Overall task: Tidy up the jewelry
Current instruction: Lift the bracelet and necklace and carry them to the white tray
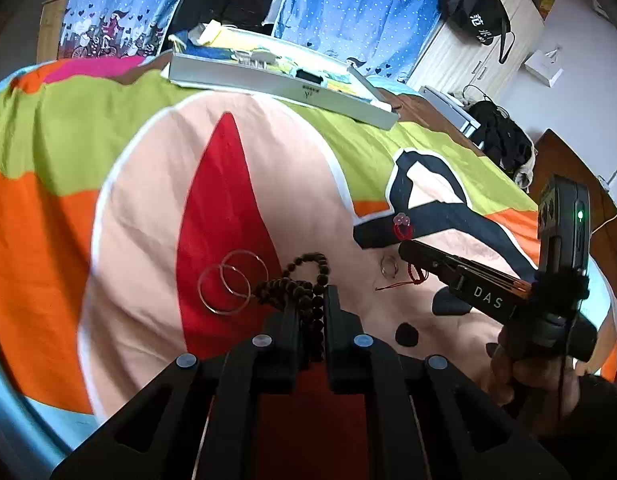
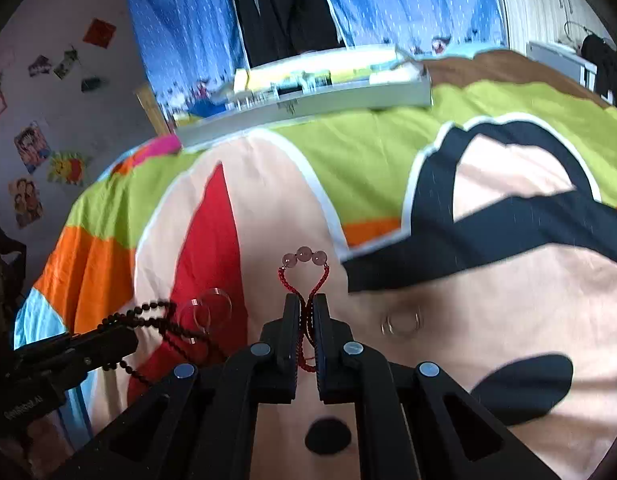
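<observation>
Right wrist: red cord bracelet (image 2: 304, 276) pinched between the jaws, beads forward.

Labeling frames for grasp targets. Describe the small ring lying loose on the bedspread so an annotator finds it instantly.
On the bedspread, find the big peach patch. The small ring lies there, right of the right gripper. Unlike the two large clear bangles, it is small and apart from other pieces.

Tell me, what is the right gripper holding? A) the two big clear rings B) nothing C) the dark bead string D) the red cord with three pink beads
D: the right gripper is shut on the red cord, its pink beads looping above the fingertips; the dark beads sit in the left gripper.
</observation>
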`<state>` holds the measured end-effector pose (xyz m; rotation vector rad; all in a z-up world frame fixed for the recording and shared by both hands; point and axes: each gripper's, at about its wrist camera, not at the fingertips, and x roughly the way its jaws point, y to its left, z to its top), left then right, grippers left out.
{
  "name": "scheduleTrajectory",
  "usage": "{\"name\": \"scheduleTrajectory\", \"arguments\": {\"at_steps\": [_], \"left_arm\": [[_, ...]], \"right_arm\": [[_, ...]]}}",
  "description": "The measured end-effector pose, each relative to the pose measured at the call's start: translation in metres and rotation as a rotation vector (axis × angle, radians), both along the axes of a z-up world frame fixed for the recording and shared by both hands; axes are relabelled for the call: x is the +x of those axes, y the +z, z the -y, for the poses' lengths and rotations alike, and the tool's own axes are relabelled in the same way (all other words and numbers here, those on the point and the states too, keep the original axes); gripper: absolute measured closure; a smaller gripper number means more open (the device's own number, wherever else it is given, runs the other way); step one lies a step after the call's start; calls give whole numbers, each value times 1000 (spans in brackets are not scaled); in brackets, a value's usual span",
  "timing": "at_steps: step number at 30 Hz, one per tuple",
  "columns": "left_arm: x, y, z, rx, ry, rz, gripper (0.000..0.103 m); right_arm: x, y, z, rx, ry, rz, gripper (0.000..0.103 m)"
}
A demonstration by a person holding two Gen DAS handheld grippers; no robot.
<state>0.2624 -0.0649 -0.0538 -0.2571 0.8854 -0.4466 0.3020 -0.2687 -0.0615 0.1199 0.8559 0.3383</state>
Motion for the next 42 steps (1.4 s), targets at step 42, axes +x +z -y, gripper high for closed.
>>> {"name": "scheduleTrajectory", "arguments": {"at_steps": [42], "left_arm": [[294,47,23,10,113,154,96]], "right_arm": [[226,30,8,89,-49,279,96]]}}
